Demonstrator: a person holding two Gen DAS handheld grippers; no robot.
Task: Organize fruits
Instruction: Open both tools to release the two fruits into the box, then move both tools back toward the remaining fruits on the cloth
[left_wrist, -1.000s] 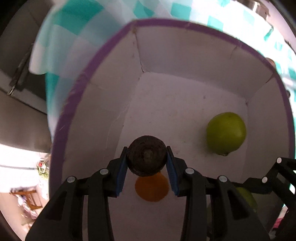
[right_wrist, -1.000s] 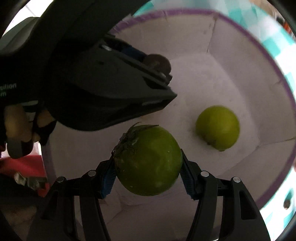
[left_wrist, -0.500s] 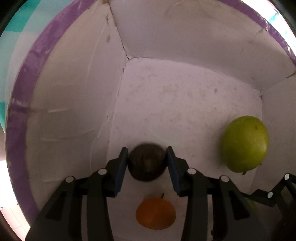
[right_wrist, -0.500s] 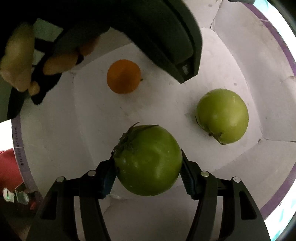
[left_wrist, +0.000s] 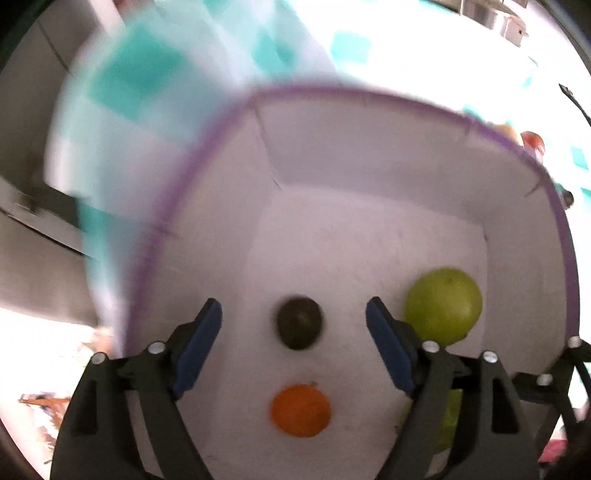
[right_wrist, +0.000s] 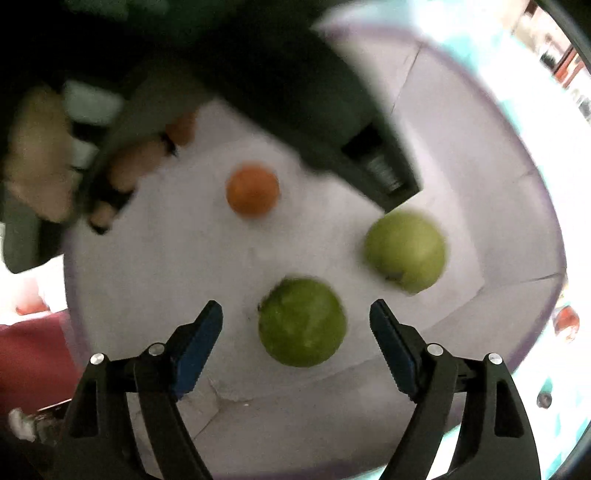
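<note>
A white box with a purple rim (left_wrist: 207, 144) holds the fruit. In the left wrist view a small dark brown fruit (left_wrist: 299, 323) lies on the box floor between the spread pads of my left gripper (left_wrist: 293, 332), whose jaws are opening and touch nothing. An orange (left_wrist: 300, 410) and a pale green fruit (left_wrist: 443, 304) lie nearby. In the right wrist view a darker green tomato (right_wrist: 302, 321) rests on the floor between the pads of my right gripper (right_wrist: 295, 332), which is also opening and clear of it. The orange (right_wrist: 253, 194) and pale green fruit (right_wrist: 405, 251) lie beyond.
The box stands on a teal and white checked cloth (left_wrist: 147, 74). The left gripper's dark body and a hand (right_wrist: 40, 166) fill the upper left of the right wrist view. A red object (right_wrist: 29, 354) lies outside the box at the left.
Both grippers dipped into the box, then let go and rose. The dark fruit and the green tomato now lie on the box floor with the jaws spread wide around them.
</note>
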